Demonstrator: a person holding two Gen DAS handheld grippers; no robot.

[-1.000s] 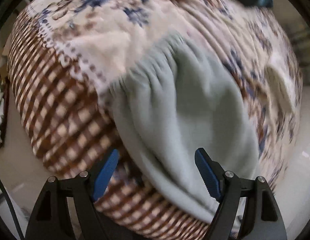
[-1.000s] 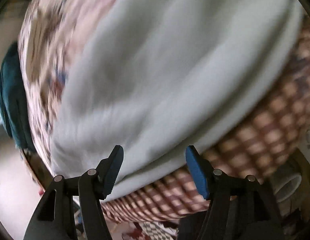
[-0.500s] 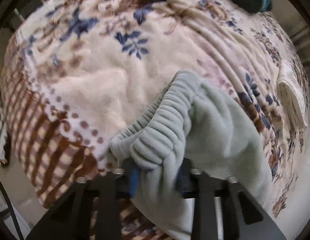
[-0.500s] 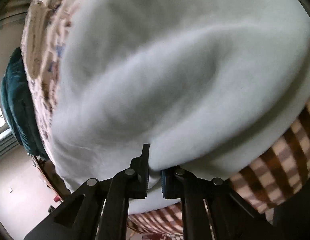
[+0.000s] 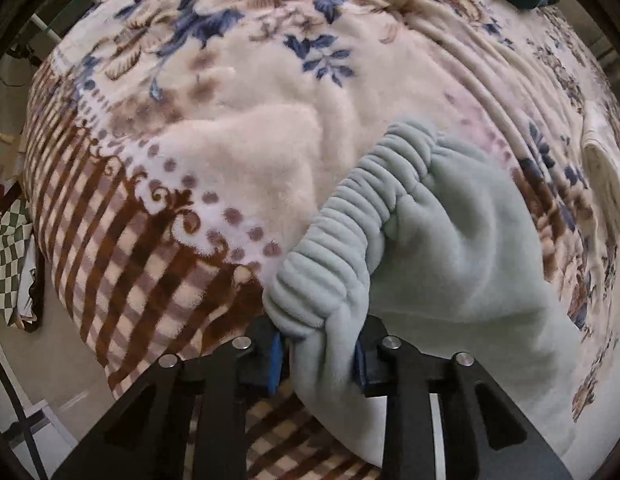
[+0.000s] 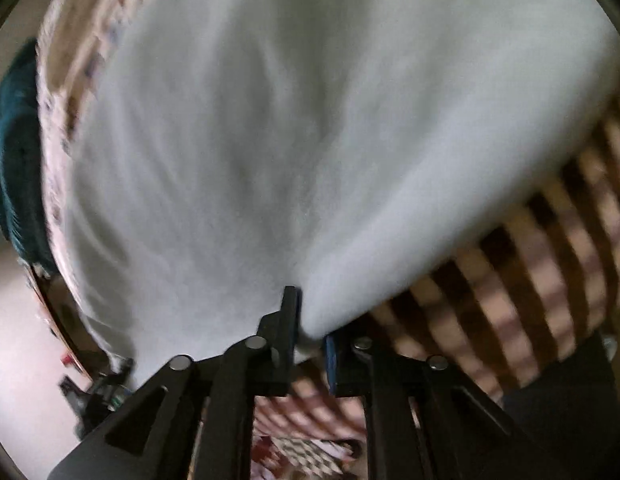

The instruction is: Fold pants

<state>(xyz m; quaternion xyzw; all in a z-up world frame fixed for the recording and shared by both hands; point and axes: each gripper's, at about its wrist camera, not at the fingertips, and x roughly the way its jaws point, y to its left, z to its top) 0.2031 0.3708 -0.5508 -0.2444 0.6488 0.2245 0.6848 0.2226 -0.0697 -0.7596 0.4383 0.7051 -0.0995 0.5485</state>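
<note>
Lying on the blanket (image 5: 245, 168), the pale green pants (image 5: 462, 248) spread across its floral and checked parts. The left claw (image 5: 320, 354) pinched the ribbed waistband (image 5: 350, 232), jaws easing apart with fabric between them. The right claw (image 6: 310, 332) gripped a pants edge near the blanket's checked border, jaws likewise opening.

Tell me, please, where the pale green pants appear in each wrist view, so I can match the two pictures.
Left wrist view: the pants fill the lower right, their gathered waistband bunched in the left tongs.
Right wrist view: the pants fill the upper centre, blurred, an edge pinched in the right tongs.
Shared landmark: the brown checked blanket border.
</note>
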